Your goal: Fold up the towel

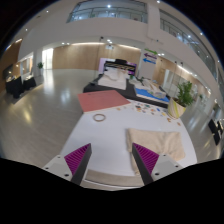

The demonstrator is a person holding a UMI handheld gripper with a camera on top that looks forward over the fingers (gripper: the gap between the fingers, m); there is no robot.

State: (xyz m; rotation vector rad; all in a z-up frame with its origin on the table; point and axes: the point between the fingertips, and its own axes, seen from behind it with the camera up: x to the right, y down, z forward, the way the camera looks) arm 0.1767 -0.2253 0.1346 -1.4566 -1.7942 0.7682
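A cream towel [168, 146] lies flat on the white table [115, 135], just ahead and to the right of my right finger. My gripper [112, 160] is open and empty above the table's near edge. Its two purple pads [77, 158] stand wide apart with only bare table between them. The right finger covers the towel's near left corner.
A roll of tape [99, 118] lies on the table beyond the left finger. A reddish-pink cloth [102, 100] lies at the far end. Small objects [150, 110] and a potted plant [183, 97] stand at the far right. A shiny hall floor [35, 115] surrounds the table.
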